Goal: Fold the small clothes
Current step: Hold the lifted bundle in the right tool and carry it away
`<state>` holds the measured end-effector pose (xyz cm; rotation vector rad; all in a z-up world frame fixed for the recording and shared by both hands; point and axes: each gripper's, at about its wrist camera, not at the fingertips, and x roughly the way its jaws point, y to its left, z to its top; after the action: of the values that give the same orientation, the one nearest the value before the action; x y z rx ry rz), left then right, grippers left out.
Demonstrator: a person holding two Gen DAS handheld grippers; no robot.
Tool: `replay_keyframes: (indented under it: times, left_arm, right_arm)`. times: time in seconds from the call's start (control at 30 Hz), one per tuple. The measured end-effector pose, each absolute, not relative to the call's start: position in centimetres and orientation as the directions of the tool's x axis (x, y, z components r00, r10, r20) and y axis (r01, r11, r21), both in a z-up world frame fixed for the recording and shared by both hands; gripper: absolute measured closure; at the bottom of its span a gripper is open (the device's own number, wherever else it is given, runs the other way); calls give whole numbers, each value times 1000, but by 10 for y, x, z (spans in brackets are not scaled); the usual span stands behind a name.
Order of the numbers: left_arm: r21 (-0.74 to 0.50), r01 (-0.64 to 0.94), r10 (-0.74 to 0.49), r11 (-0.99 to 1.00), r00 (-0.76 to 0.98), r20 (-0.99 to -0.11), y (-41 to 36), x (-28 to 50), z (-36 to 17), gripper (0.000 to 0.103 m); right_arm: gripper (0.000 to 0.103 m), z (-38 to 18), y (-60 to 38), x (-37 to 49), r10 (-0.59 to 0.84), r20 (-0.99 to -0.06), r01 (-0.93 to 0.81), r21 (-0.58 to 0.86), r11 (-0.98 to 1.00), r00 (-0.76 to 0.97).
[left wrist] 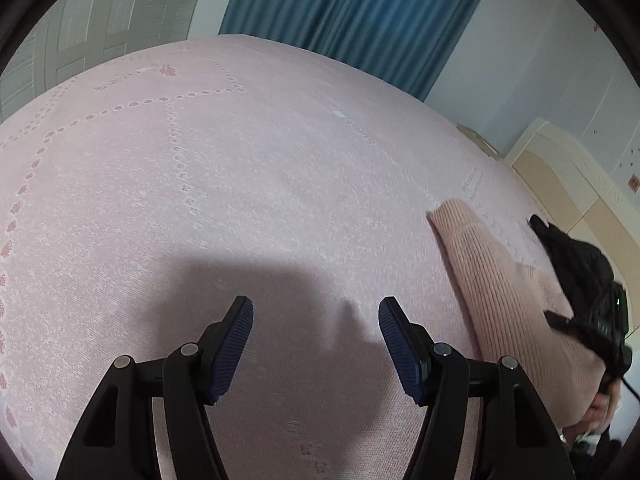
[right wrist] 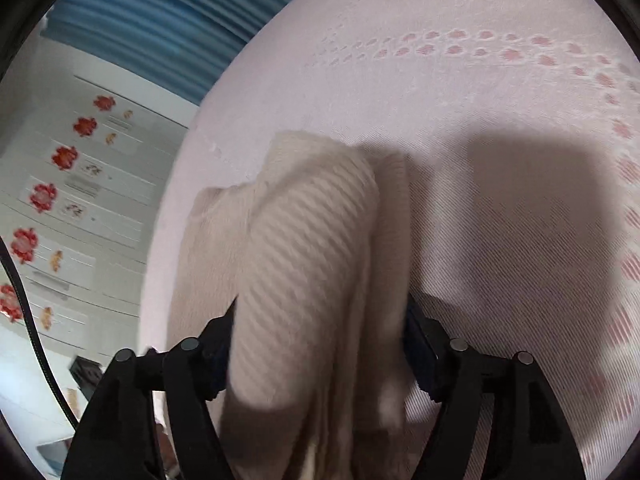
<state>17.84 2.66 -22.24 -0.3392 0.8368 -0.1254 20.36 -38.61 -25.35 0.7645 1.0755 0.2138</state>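
My left gripper [left wrist: 316, 320]: jaws apart over bare bed [left wrist: 240, 200] | my right gripper [right wrist: 320, 320]: jaws apart, sweater [right wrist: 312, 248] between, seemingly unpinched | sweater lies on bed.

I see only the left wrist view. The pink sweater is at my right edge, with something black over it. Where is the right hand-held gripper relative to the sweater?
Observer: The right hand-held gripper has the ribbed sweater between its fingers. The picture is blurred, so I cannot tell whether the pads press on it.
Operator: Does the sweater lie flat there?
Observer: No. It is bunched in thick layers between the fingers, and its far end lies on the pink bedsheet.
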Motion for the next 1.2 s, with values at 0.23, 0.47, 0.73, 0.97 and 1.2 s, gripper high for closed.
replay_keyframes:
  times: [0.23, 0.47, 0.73, 0.97, 1.2]
  left_arm:
    - [-284, -3, -211, 959, 663, -718, 11, 184, -224, 40]
    - [-296, 11, -228, 955, 668, -709, 26, 179, -223, 40]
    - [-371, -15, -251, 929, 709, -658, 51, 180, -209, 40]
    - [-466, -84, -263, 881, 732, -629, 82, 187, -206, 40]
    - [-327, -14, -225, 945, 699, -679, 42, 197, -208, 40]
  right_arm:
    - [69, -221, -382, 195, 562, -648, 187, 724, 664, 514]
    - [70, -118, -352, 193, 397, -692, 170, 598, 784, 603]
    - [70, -79, -280, 245, 285, -759, 198, 474, 858, 586]
    - [70, -114, -253, 299, 570, -597, 147, 752, 643, 565]
    - [57, -257, -313, 336, 590, -684, 248, 717, 651, 429]
